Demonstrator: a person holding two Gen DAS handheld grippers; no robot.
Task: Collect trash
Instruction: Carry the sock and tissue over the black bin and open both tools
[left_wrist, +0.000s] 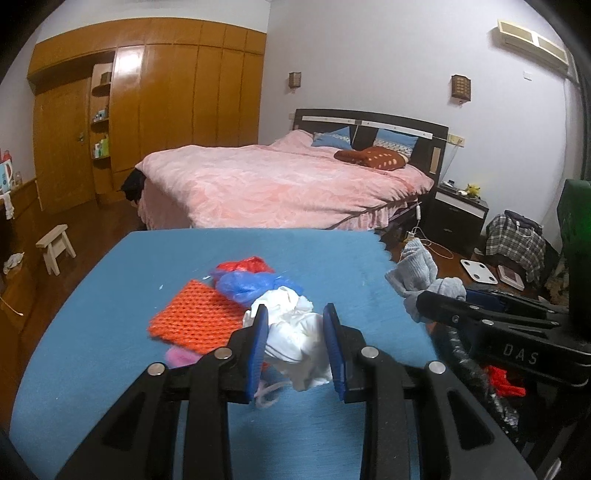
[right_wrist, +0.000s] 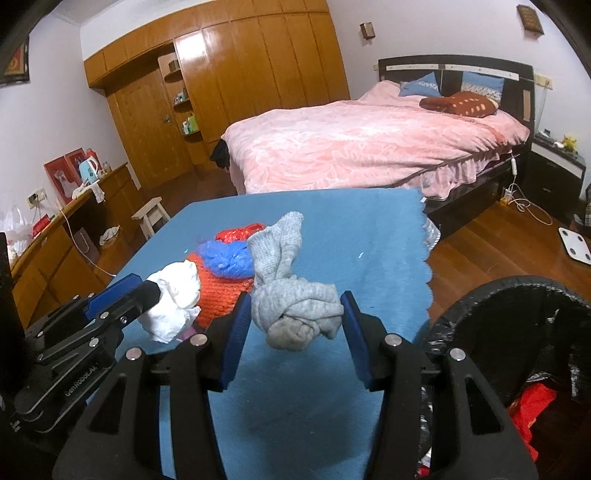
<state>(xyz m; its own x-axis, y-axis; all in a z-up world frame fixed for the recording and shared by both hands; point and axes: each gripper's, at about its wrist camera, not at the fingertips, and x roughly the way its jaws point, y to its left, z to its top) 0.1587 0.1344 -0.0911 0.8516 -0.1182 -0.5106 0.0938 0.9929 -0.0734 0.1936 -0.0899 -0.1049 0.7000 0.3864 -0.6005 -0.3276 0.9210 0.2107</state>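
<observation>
The left gripper (left_wrist: 295, 332) pinches a white rag (left_wrist: 295, 332) at frame centre; the right gripper (right_wrist: 295, 314) pinches a knotted grey sock (right_wrist: 295, 314). A loose tail could snag the bin (right_wrist: 498, 306) rim, lower right.

Even, dim indoor light, soft shadows. Glare on wardrobe doors (right_wrist: 236, 62). Heavy fisheye bending, dark corners, slight softness throughout.

The left gripper (left_wrist: 297, 330) has black arms with round silver rivets and ribbed blue pads. The right gripper (right_wrist: 297, 319), at the bottom of its own view, is built the same; seen from the side it bears pale letters "DAS".
</observation>
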